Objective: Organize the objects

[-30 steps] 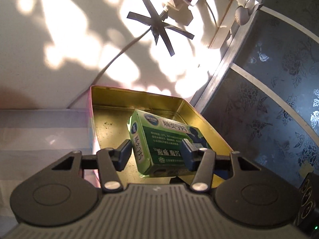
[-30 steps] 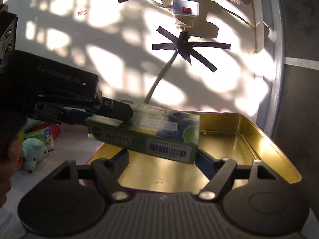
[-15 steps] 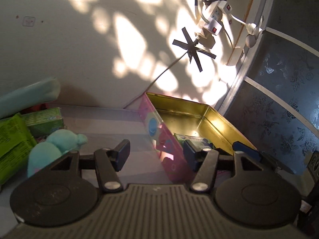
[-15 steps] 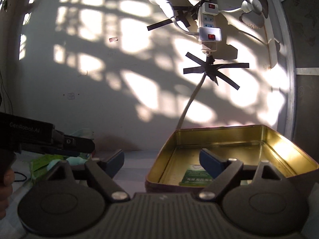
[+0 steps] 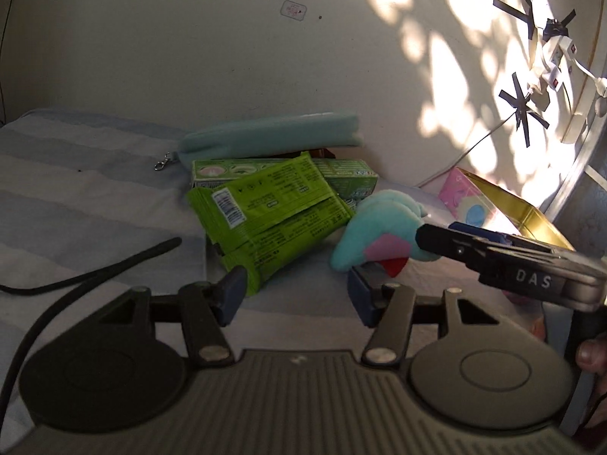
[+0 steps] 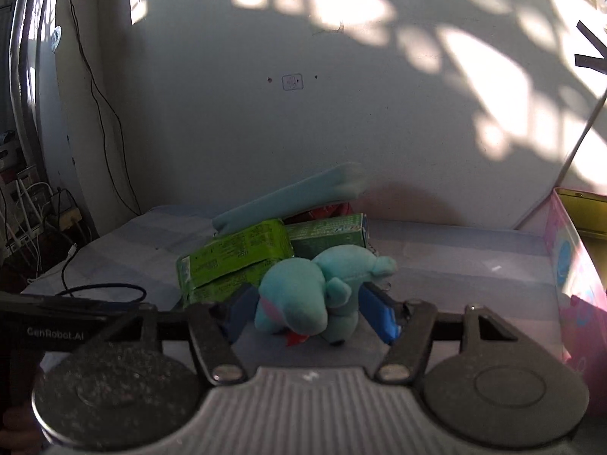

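On the striped grey-blue cloth that covers the surface, the things lie in a pile close to the white wall. At the right side stands the tin box, pink outside and gold inside, with its open top up; what is inside cannot be seen in these views. Behind the pile lies a long teal pouch with a small metal clasp at its end, leaning over the other things. Under it is a green carton, and in front of that two bright green packets lie stacked, one over the other. The teal plush toy sits just beside the packets, on the side of the tin box, touching the cloth.

The right gripper has its blue fingers on both sides of the plush toy, close against it, but I cannot tell if they already press it. The left gripper is wide open and holds nothing; its left finger is just at the corner of the lower packet. A black cable lies on the cloth at the left
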### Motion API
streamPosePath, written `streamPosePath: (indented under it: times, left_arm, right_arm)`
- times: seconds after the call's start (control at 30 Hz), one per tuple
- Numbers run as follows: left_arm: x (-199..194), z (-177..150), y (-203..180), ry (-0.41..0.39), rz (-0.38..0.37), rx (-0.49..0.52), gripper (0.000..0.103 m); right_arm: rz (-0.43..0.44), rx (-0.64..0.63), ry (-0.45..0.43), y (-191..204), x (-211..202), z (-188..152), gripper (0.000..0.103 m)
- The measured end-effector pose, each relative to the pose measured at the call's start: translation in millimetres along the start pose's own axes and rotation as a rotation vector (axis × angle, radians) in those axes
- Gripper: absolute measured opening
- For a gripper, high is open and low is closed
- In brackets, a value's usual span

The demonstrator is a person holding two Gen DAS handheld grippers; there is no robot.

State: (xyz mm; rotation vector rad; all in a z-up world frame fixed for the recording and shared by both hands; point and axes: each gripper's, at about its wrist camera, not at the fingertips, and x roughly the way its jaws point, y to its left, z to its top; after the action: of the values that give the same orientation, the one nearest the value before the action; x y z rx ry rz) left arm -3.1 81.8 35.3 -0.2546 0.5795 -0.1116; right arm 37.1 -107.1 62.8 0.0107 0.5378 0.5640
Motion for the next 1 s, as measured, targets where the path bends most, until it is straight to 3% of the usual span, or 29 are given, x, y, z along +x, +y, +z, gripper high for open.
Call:
streamPosePath:
  times: [0.03,0.1,0.17,0.33,0.53,0.6,0.67,0.7,0.77,0.9,1.0]
  left_arm:
    - [0.9,-0.3,2.7,0.001,0.010,0.012,0.061]
    - [1.5,-1.6,1.5,0.003,0.025,0.025,0.061]
    - [2.0,-2.6,4.0,0.009,0.033,0.029,0.061]
    - [3.1,-4.8,-2.8,0.019,0.045,0.043,0.061]
    - [-0.9,-11.2,-24.2,0.024,0.032,0.093,0.061]
    - [-1.9,-12.9,-31.0,0.027,0.027,0.106,0.061]
    - [-4.2,-15.4,-38.7,0.028,0.024,0.116,0.061]
    - [-4.9,-15.8,-41.5,0.030,0.021,0.118,0.061]
    - [-5.8,-16.2,-45.9,0.038,0.010,0.116,0.063]
    - [-9.3,-16.7,-52.4,0.039,0.022,0.136,0.065]
    - [-9.7,-16.9,-56.4,0.036,0.045,0.158,0.066]
  right_arm:
    - [0.002,0.005,0.025,-0.3,9.4,0.5,0.060]
    - [0.036,0.027,0.085,-3.7,24.3,-2.5,0.029]
    - [0.057,0.057,0.089,-7.5,23.2,-5.6,0.027]
    - [0.042,0.010,0.035,-10.6,-26.3,-17.7,0.026]
    - [-0.096,-0.185,0.006,-6.6,-98.2,-31.9,0.027]
    - [-0.110,-0.254,0.042,-0.1,-111.0,-36.2,0.031]
    - [-0.063,-0.266,0.091,5.9,-115.4,-40.5,0.038]
    - [0.003,-0.247,0.096,8.8,-118.7,-43.6,0.057]
    - [0.097,-0.202,0.066,13.6,-124.4,-48.4,0.075]
    - [0.139,-0.110,-0.045,8.0,-143.7,-56.6,0.075]
    - [0.117,-0.032,-0.098,-10.9,-156.8,-64.6,0.075]
